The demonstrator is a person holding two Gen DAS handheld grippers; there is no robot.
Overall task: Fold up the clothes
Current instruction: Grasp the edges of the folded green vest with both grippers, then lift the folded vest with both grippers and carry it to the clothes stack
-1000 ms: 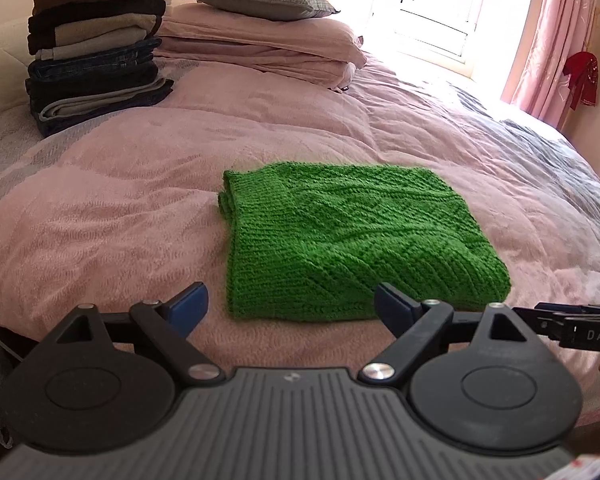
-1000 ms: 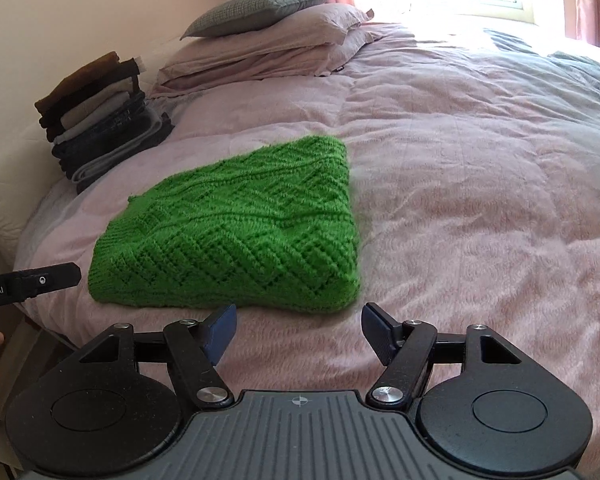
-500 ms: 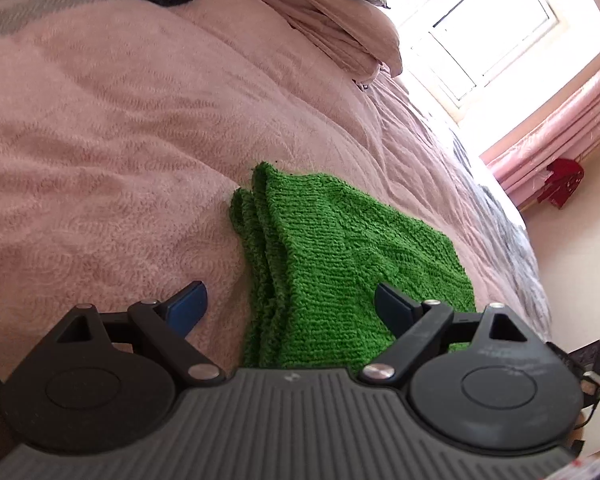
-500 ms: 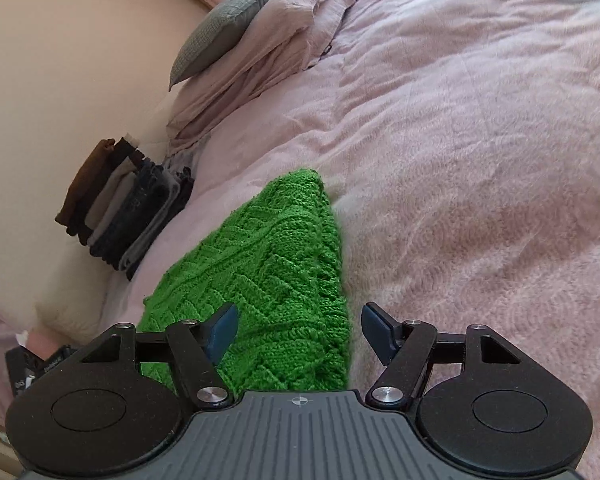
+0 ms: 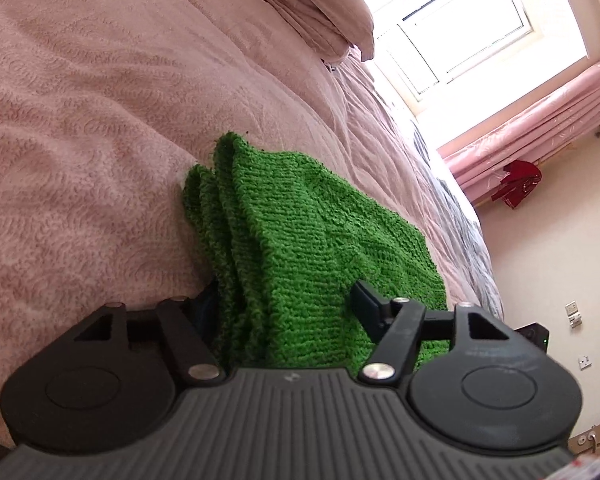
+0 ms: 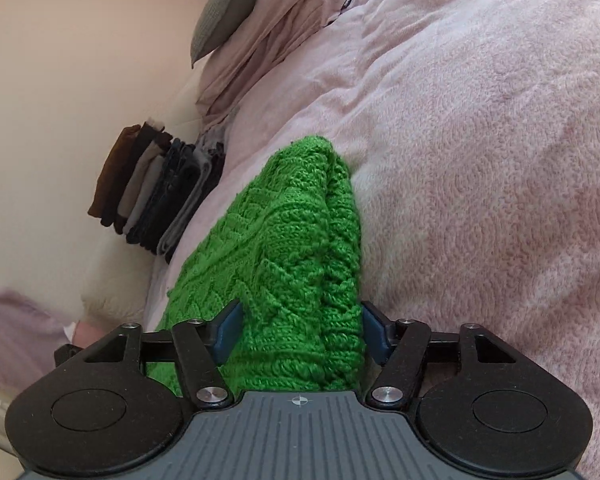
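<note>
One folded green sweater [image 5: 312, 248] lay on the bed [image 5: 80, 128], and one stack of folded clothes [image 6: 160, 192] stood near the wall. Two grippers, both tilted sideways, straddled its near edge: the left gripper [image 5: 284, 304] and right gripper [image 6: 300, 332] had open jaws with knit between them. Half a second earlier they were further back.

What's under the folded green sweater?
The green sweater lies on the pink bedspread. One finger of the left tongs slips beneath its edge. Anything else underneath is covered.
</note>
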